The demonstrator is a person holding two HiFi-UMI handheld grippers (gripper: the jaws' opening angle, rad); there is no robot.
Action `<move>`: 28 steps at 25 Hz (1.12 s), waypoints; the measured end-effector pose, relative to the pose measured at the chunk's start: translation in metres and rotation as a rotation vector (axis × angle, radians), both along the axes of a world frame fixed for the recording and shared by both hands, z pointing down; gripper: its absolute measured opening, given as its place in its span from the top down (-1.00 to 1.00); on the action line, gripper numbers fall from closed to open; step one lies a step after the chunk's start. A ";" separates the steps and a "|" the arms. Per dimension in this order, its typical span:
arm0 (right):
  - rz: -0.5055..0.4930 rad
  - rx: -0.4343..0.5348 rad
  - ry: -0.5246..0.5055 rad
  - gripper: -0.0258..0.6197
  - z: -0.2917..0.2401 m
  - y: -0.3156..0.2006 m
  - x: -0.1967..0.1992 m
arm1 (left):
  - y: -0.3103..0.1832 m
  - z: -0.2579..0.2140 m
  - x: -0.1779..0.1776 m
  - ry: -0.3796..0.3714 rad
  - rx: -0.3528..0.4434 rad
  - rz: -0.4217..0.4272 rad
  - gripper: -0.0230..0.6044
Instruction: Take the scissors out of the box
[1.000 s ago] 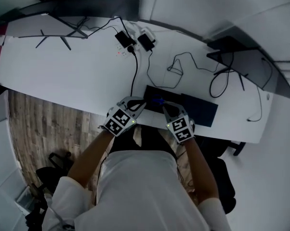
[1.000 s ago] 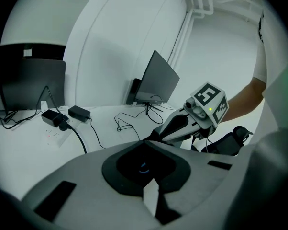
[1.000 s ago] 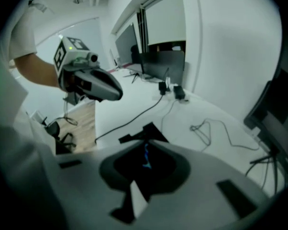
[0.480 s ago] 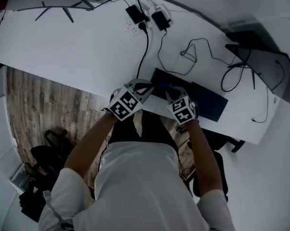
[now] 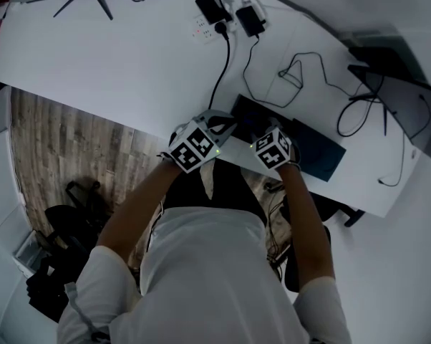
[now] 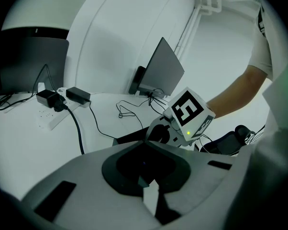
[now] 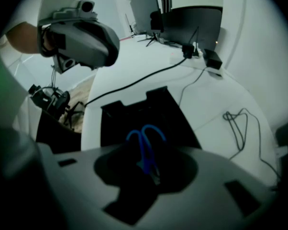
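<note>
Blue-handled scissors (image 7: 145, 145) lie inside a black open box (image 7: 129, 111) near the white table's front edge. My right gripper (image 7: 145, 175) points steeply down over the box, and its jaws are opening with the scissors in the gap below them; the pads do not press on the scissors. In the head view the right gripper (image 5: 262, 132) hangs above the box (image 5: 245, 112), whose dark lid (image 5: 317, 153) lies to the right. My left gripper (image 5: 220, 125) hovers at the box's left end, and its jaws are hidden in its own dark recess (image 6: 151, 195).
A power strip with black adapters (image 5: 228, 11) lies at the back of the table (image 5: 115, 70), with a black cable (image 5: 217, 84) running toward the box. Looped cables (image 5: 296, 74) and a dark screen (image 5: 394, 92) are at the right. Wood floor (image 5: 65, 142) lies below the table's edge.
Both grippers have sunk toward the box. The right one has tipped more steeply down over the scissors.
</note>
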State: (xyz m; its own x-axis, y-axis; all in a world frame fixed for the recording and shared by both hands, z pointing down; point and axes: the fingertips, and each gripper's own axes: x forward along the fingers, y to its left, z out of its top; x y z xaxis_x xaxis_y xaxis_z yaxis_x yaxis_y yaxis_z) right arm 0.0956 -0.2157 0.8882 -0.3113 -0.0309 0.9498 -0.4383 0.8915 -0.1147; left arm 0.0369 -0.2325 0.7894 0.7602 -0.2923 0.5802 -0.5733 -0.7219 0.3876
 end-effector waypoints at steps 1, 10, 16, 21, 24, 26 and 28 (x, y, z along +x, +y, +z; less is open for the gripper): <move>-0.018 -0.006 0.008 0.50 0.003 0.001 0.000 | 0.000 0.000 0.000 -0.001 -0.001 0.000 0.82; -0.158 0.012 0.045 0.57 0.011 0.000 -0.003 | -0.001 0.006 -0.004 -0.010 -0.019 -0.012 0.82; -0.098 0.025 -0.038 0.59 -0.004 -0.001 -0.004 | 0.002 0.003 -0.005 -0.013 -0.017 -0.012 0.82; -0.050 0.061 -0.078 0.59 -0.018 -0.007 0.000 | 0.002 -0.004 -0.008 -0.020 -0.005 -0.020 0.82; -0.023 0.085 -0.104 0.59 -0.031 -0.012 0.001 | 0.000 -0.012 -0.008 -0.023 0.007 -0.023 0.82; -0.003 0.095 -0.119 0.59 -0.038 -0.015 0.002 | 0.000 -0.017 -0.008 -0.024 0.016 -0.021 0.82; 0.015 0.106 -0.132 0.59 -0.046 -0.018 0.002 | -0.001 -0.023 -0.007 -0.026 0.026 -0.017 0.82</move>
